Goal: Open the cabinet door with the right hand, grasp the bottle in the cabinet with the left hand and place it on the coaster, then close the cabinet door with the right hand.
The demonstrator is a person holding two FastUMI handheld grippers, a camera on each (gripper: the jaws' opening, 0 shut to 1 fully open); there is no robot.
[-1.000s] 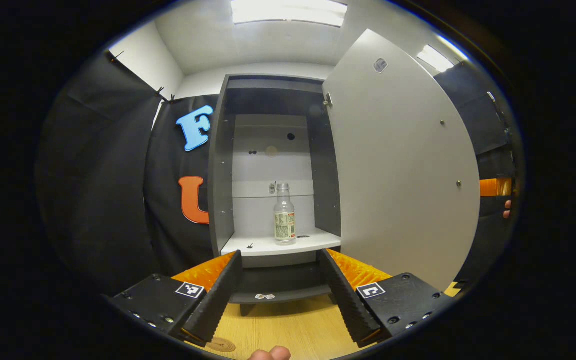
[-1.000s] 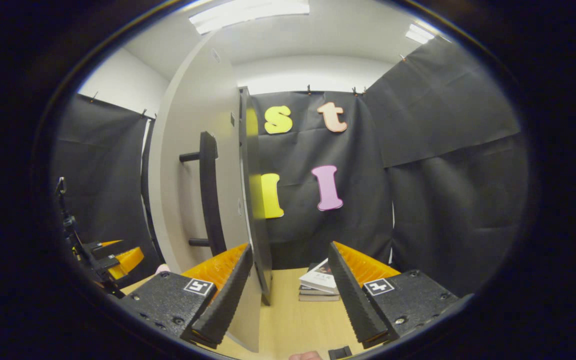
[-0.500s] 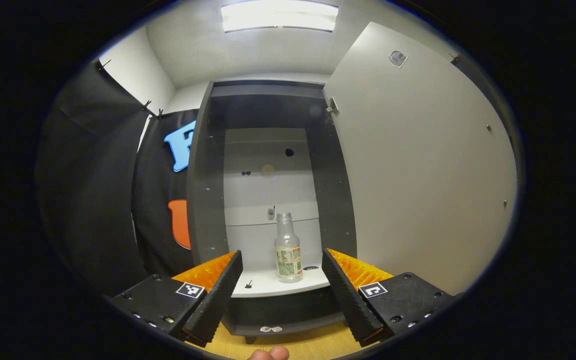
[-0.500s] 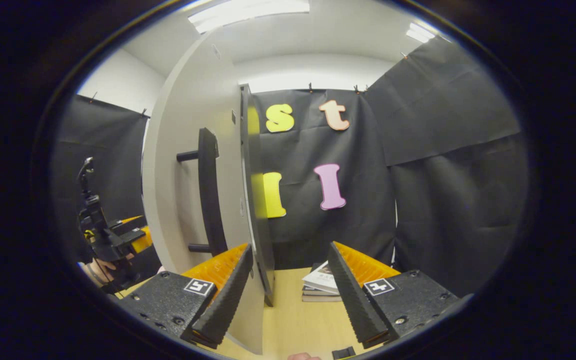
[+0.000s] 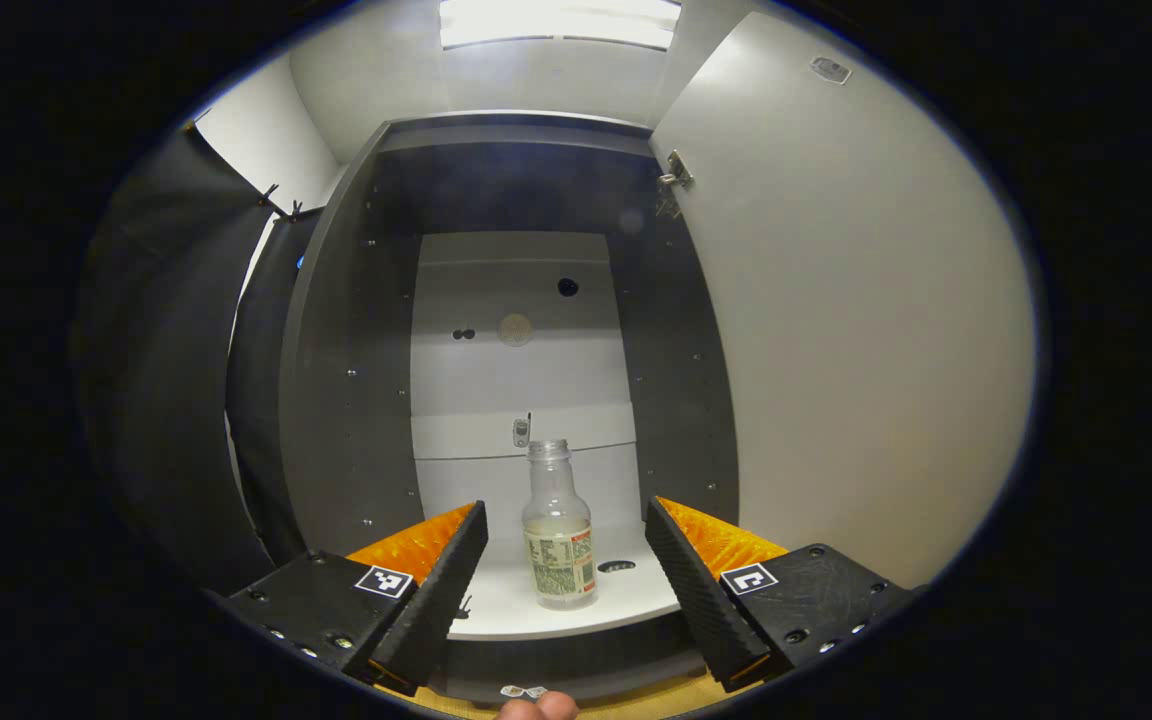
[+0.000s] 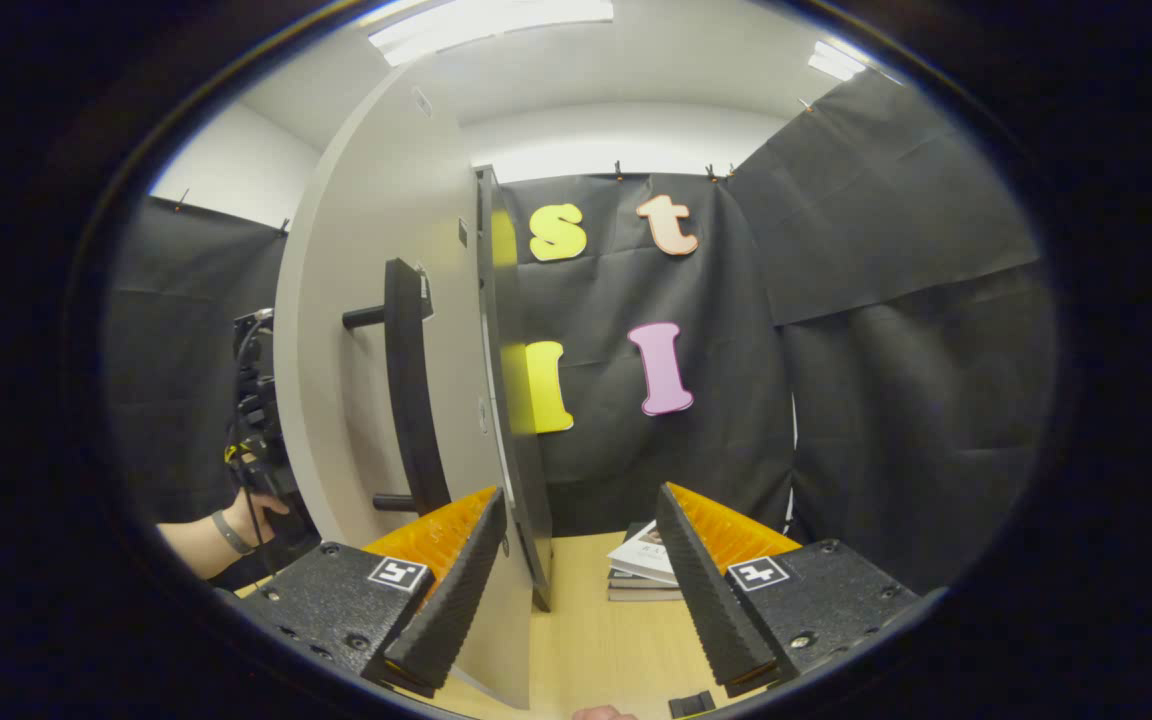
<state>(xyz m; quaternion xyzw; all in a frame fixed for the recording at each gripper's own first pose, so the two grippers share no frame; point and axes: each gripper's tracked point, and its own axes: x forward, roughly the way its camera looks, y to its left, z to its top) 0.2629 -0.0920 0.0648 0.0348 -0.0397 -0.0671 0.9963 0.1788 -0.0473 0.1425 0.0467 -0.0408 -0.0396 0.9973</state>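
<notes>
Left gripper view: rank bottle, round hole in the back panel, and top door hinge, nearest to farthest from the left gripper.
1. Bottle: upright on the white shelf, just ahead of the open left gripper, centred between its fingers.
2. Hinge: upper right, at the cabinet's front edge where the door meets it.
3. Hole: up on the back panel, deepest in.

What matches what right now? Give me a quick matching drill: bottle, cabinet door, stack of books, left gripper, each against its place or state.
Things:
1. bottle
2. cabinet door
3. stack of books
4. left gripper

Places or states:
A. swung open
B. on the wooden table by the black cloth
C. open, fingers either side of the bottle, not touching it
D. upright on the white cabinet shelf, no cap

Pairs: 1-D, 2-A, 3-B, 4-C
</notes>
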